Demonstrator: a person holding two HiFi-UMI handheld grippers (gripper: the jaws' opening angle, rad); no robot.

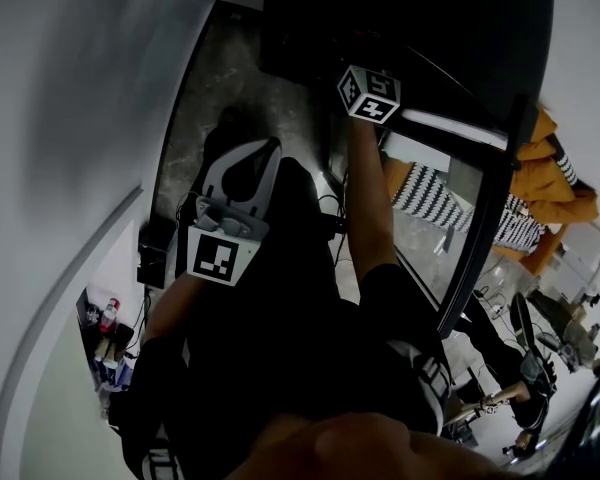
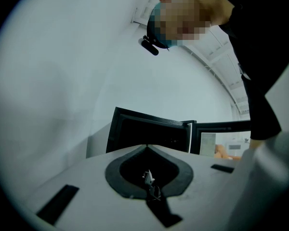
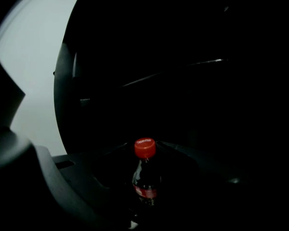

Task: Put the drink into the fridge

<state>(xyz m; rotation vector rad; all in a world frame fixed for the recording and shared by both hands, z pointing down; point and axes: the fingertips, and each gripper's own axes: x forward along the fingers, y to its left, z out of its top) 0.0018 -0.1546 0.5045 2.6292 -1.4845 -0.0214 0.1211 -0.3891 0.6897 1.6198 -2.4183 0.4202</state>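
Observation:
A dark cola bottle [image 3: 145, 186] with a red cap [image 3: 145, 148] stands upright between the jaws of my right gripper [image 3: 146, 153], which is shut on it. The bottle is inside the dark interior of the black fridge [image 1: 430, 38], where faint shelf lines show. In the head view only the right gripper's marker cube [image 1: 370, 95] shows at the fridge opening; its jaws are hidden inside. My left gripper [image 1: 270, 148] hangs back to the left of the fridge, shut with nothing in it, its tips [image 2: 147, 147] meeting.
The fridge door [image 1: 480, 228] stands open to the right of my right arm. A person in an orange top [image 1: 555, 173] stands beyond it. A white wall [image 1: 70, 118] runs along the left, with small clutter [image 1: 105, 338] on the floor below.

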